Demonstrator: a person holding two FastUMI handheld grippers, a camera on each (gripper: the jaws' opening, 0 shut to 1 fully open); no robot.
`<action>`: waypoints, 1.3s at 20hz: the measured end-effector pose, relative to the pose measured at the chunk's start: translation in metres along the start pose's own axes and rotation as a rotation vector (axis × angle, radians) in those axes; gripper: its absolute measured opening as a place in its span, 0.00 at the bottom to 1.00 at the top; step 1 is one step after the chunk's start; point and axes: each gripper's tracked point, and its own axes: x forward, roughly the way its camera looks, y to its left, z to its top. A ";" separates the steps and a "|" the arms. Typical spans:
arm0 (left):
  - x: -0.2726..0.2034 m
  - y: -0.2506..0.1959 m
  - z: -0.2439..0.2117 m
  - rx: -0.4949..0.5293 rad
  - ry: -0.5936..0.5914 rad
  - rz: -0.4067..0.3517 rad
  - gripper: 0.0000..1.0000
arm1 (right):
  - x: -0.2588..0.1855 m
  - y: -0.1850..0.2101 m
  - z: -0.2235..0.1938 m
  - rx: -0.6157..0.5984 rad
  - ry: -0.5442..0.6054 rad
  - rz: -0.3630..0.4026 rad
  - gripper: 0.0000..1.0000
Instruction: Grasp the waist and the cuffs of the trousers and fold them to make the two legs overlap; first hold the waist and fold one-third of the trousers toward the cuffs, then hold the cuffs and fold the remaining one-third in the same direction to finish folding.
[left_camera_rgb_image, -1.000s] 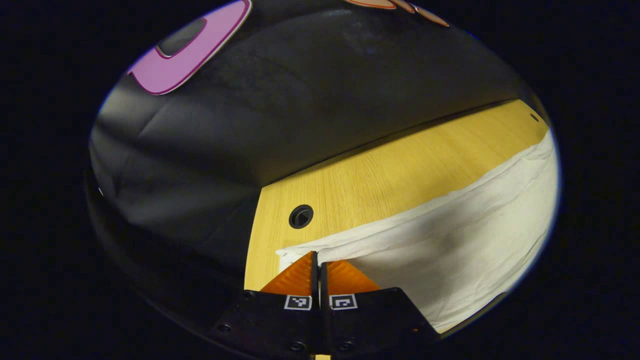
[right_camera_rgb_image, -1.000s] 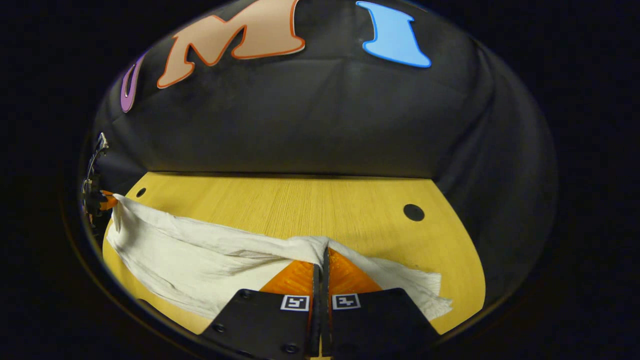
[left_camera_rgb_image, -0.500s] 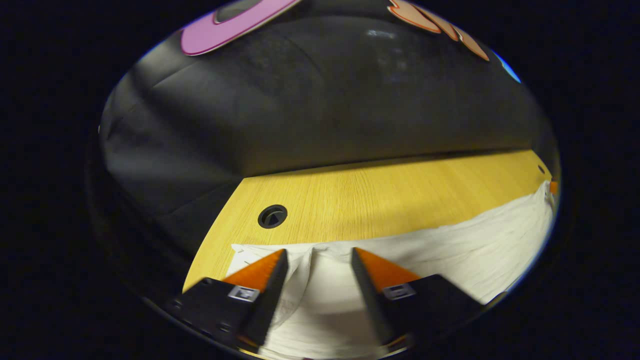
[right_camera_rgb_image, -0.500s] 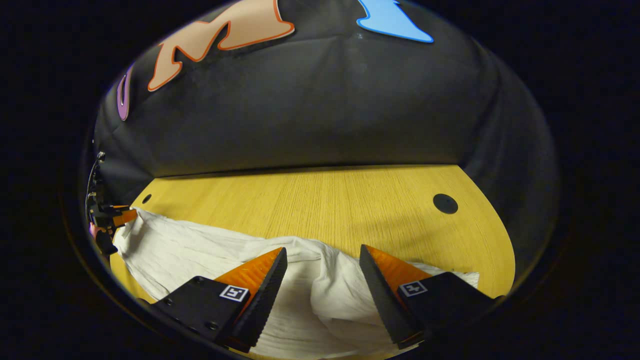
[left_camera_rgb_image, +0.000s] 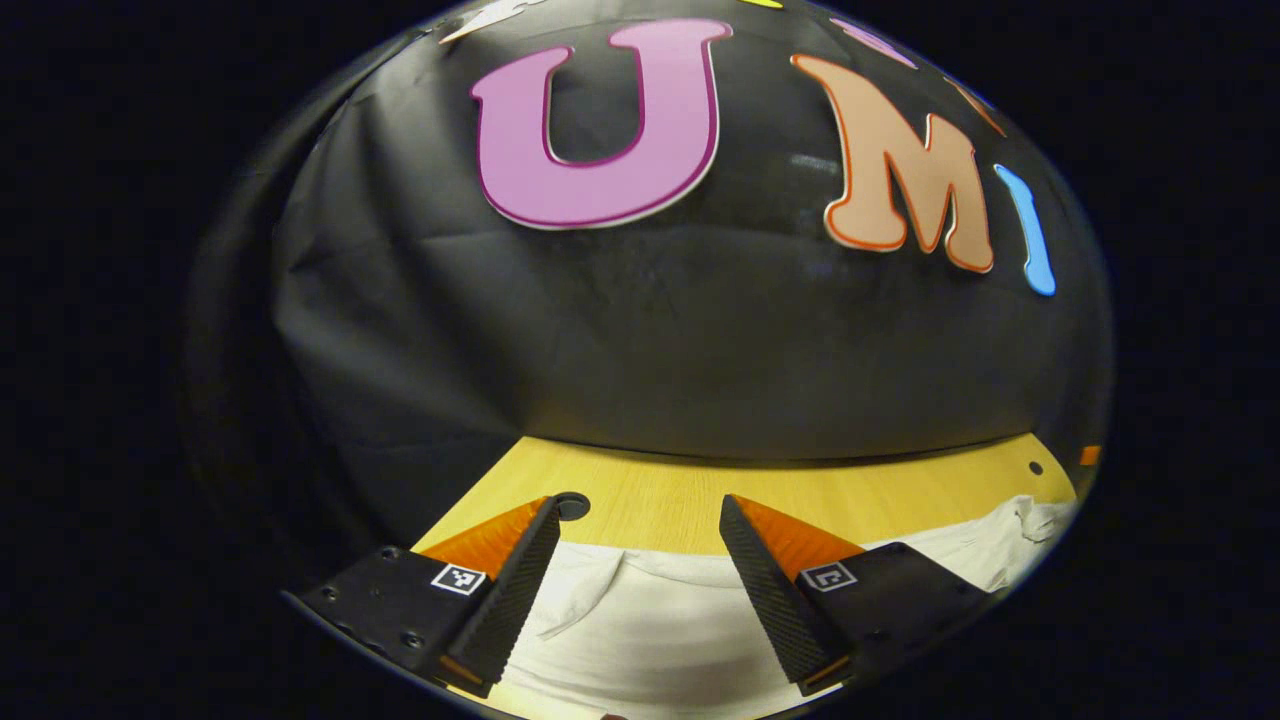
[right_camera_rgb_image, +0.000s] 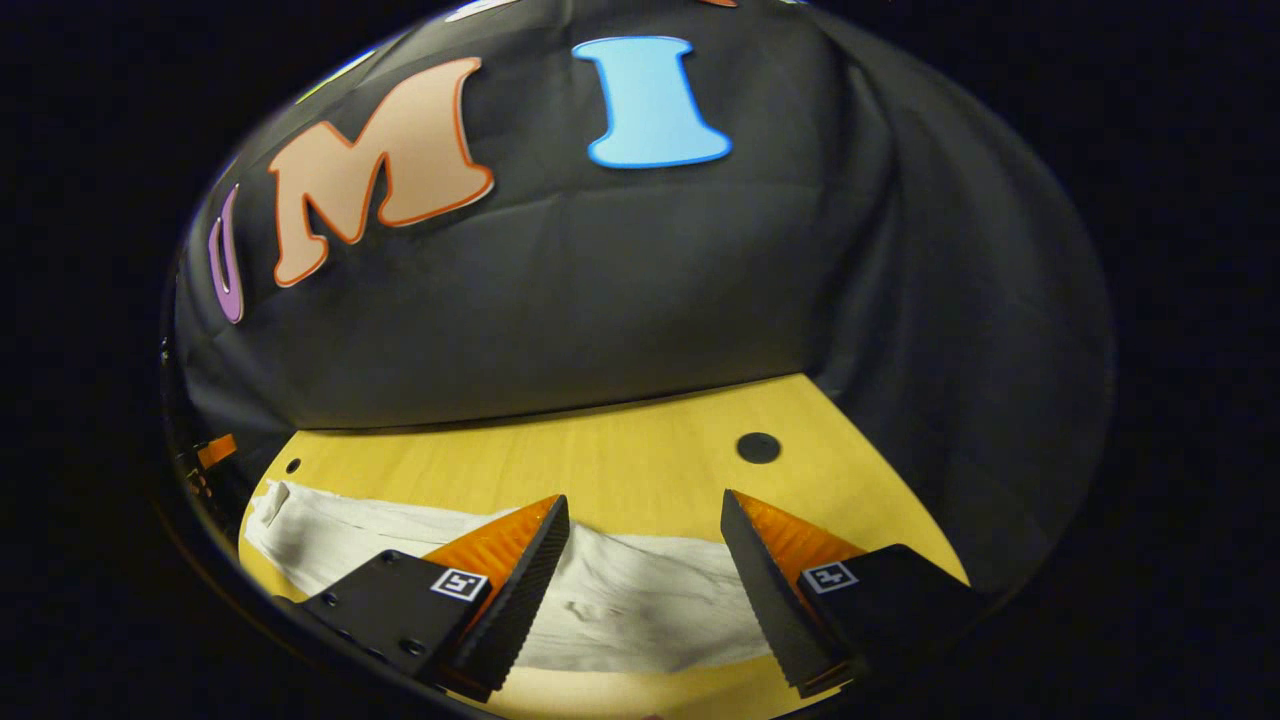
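White trousers (left_camera_rgb_image: 650, 630) lie flat on the yellow wooden table (left_camera_rgb_image: 660, 500), stretched as one long band. In the left gripper view, my left gripper (left_camera_rgb_image: 638, 520) is open above one end of the cloth, nothing between its fingers. The band runs off to the right, where its far end (left_camera_rgb_image: 1020, 525) is bunched. In the right gripper view, the trousers (right_camera_rgb_image: 620, 600) pass under my open right gripper (right_camera_rgb_image: 645, 518), and their other end (right_camera_rgb_image: 275, 510) lies at the far left. The left gripper (right_camera_rgb_image: 205, 465) shows small at that left edge.
The table (right_camera_rgb_image: 620, 460) has round cable holes (right_camera_rgb_image: 758, 447) (left_camera_rgb_image: 572, 506) and a small hole (right_camera_rgb_image: 291, 465) near the back. Black cloth walls close off the back and both sides. Bare wood lies between the trousers and the back wall.
Both grippers, shut on the trousers' edge one second ago, opened and let the cloth drop flat. Both have since risen and tilted up, so more wall shows.
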 end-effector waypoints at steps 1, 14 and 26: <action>-0.003 -0.001 0.003 0.007 -0.013 -0.004 0.98 | -0.008 -0.017 -0.001 0.016 -0.004 -0.019 0.93; -0.051 -0.005 0.000 0.017 -0.008 0.043 0.97 | -0.004 -0.109 -0.118 0.182 0.214 -0.098 0.96; -0.052 -0.016 0.005 -0.001 -0.034 0.038 0.96 | 0.025 -0.091 -0.119 0.499 0.225 0.000 0.46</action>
